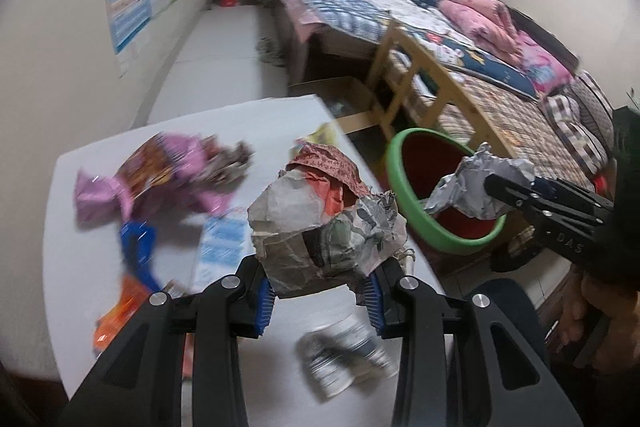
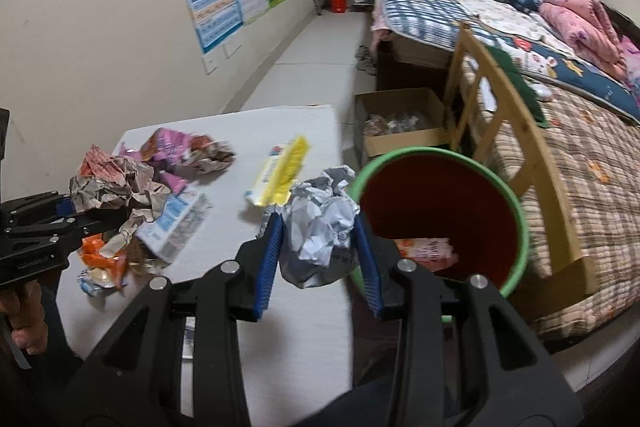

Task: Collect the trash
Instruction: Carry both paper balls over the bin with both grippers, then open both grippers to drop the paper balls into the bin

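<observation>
My left gripper (image 1: 320, 279) is shut on a crumpled newspaper ball (image 1: 320, 223) with red print and holds it above the white table (image 1: 100, 167). It also shows in the right wrist view (image 2: 112, 187). My right gripper (image 2: 318, 239) is shut on a crumpled white-grey paper ball (image 2: 320, 227) at the table's right edge, beside the rim of the green-rimmed red bin (image 2: 440, 211). In the left wrist view that paper ball (image 1: 472, 187) hangs over the bin (image 1: 436, 231). A wrapper (image 2: 424, 247) lies inside the bin.
On the table lie a pink wrapper (image 1: 160, 171), a blue-white carton (image 2: 176, 223), an orange packet (image 2: 104, 251), a yellow packet (image 2: 280, 171) and a blurred can (image 1: 344, 351). A cardboard box (image 2: 400, 123), wooden chair (image 2: 500, 107) and bed (image 2: 560, 107) stand to the right.
</observation>
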Demonstrator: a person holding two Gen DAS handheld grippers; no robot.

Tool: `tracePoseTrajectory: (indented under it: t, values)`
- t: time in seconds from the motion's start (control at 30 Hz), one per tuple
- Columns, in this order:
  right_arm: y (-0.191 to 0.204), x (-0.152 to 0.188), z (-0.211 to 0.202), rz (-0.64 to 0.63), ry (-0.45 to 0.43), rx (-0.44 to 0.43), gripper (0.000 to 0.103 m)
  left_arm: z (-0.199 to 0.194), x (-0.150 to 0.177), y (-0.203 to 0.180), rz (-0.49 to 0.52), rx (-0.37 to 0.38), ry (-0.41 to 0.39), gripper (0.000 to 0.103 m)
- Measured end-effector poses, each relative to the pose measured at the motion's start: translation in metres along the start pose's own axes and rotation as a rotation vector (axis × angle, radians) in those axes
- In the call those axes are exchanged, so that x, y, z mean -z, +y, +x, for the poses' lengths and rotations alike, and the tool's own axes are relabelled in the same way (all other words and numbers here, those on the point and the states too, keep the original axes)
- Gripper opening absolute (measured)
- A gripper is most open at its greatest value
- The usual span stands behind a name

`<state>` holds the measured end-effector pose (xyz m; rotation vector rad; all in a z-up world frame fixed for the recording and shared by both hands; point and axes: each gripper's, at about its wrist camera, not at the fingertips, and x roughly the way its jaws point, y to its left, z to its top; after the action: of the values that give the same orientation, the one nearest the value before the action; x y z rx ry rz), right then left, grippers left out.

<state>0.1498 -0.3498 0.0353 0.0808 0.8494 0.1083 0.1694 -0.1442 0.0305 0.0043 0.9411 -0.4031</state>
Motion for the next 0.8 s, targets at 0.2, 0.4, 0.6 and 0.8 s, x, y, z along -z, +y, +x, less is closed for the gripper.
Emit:
tracePoseTrajectory:
  t: [0.2,0.4,0.6,0.8]
  values:
    - [-0.04,-0.004,-0.001,0.036,-0.006,0.064,0.036,0.018,-0.023,-0.042,0.062,0.049,0.011,0.034]
    - [-0.079,-0.013,0.002,0.052,-0.004,0.133,0.036,0.038,-0.041,-0.081,0.132,0.093,0.034,0.035]
    - [-0.111,-0.017,0.011,0.067,0.012,0.175,0.036,0.066,-0.055,-0.118,0.189,0.118,0.069,0.035]
    - [-0.133,-0.014,0.021,0.084,0.043,0.189,0.036,0.095,-0.061,-0.143,0.22,0.13,0.109,0.035]
